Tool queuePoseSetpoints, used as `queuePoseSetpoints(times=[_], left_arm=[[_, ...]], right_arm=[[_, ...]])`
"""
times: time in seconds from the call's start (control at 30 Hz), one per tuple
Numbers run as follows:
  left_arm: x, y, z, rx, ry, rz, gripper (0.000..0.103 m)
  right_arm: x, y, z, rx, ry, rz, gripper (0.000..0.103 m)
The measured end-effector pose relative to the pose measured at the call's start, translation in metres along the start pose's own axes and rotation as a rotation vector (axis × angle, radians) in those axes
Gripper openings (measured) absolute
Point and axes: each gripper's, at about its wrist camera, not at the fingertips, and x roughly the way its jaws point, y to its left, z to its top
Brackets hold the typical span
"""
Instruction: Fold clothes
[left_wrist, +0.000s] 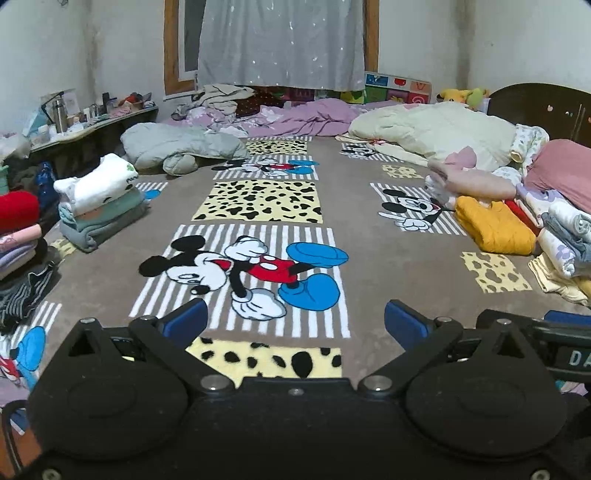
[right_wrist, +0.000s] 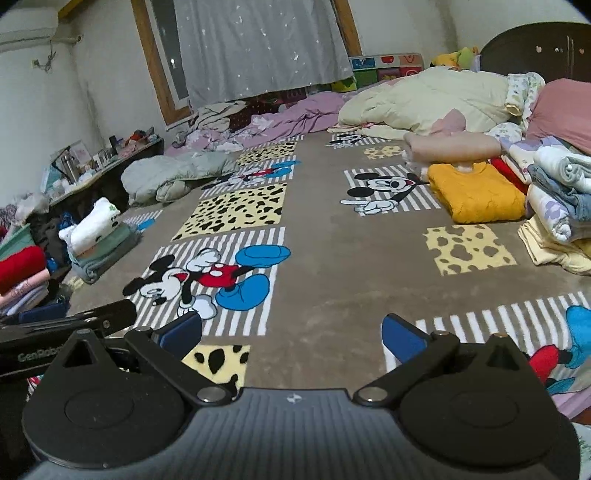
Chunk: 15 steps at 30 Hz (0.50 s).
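Note:
My left gripper (left_wrist: 295, 321) hangs open over the cartoon-mouse blanket (left_wrist: 332, 240), nothing between its blue fingers. My right gripper (right_wrist: 291, 332) is also open and empty above the same blanket (right_wrist: 332, 266). A folded yellow garment (left_wrist: 493, 225) (right_wrist: 476, 195) lies at the right, with a heap of unfolded clothes (left_wrist: 565, 236) (right_wrist: 557, 210) beside it. On the left stands a folded stack topped by a white piece (left_wrist: 99, 203) (right_wrist: 98, 236). A second stack with a red top (left_wrist: 18, 229) (right_wrist: 22, 273) sits at the far left.
Rumpled quilts, cream (left_wrist: 432, 129) and purple (left_wrist: 295, 118), and a grey jacket (left_wrist: 177, 147) lie at the far end under a curtained window (left_wrist: 280, 40). A cluttered low shelf (left_wrist: 85, 122) runs along the left wall. A dark headboard (right_wrist: 535, 48) stands at the right.

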Motion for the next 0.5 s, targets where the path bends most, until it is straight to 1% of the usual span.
queuePoseSetpoints(times=[0.23,0.5], left_arm=[[-0.011,0.003,-0.005,0.019,-0.019,0.028,0.103],[-0.022,0.012,-0.006,0.020,-0.042,0.031,0.103]], right_arm=[[-0.004,0.012,0.000,-0.057,0.019,-0.024,0.103],[-0.001,0.019,-0.002,-0.099,0.049,-0.055,0.103]])
